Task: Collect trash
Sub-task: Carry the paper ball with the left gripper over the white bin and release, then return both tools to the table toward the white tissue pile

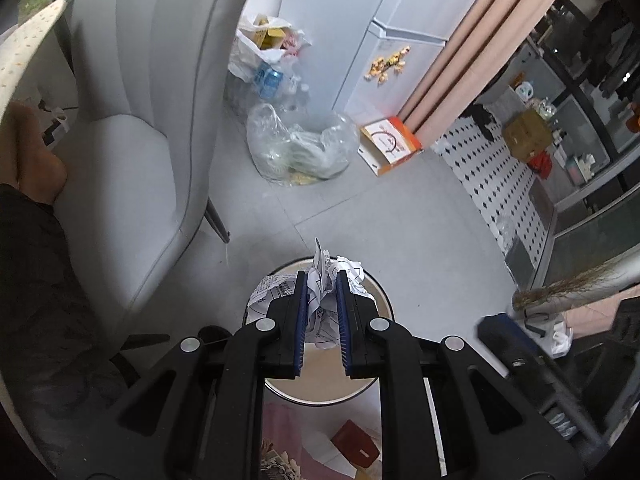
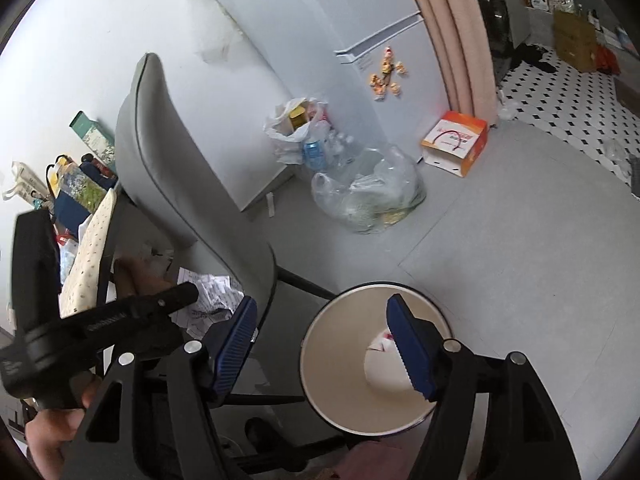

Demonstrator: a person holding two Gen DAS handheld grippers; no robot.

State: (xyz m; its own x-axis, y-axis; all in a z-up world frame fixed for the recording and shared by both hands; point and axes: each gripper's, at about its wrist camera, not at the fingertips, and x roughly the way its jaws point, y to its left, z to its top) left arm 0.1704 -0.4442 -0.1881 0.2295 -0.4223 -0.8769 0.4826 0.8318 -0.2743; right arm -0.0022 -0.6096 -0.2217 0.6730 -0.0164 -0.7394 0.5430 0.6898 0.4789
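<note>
Left gripper clamps crumpled paper over bin | right gripper spread wide, empty

Bin mouth unobstructed, chair crowding its left, bare floor right

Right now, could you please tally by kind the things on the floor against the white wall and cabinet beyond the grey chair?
White plastic bag of boxes: 1
Clear plastic bag: 1
Shrink-wrapped pack of water bottles: 1
Orange-and-white box: 1
Total: 4
</note>
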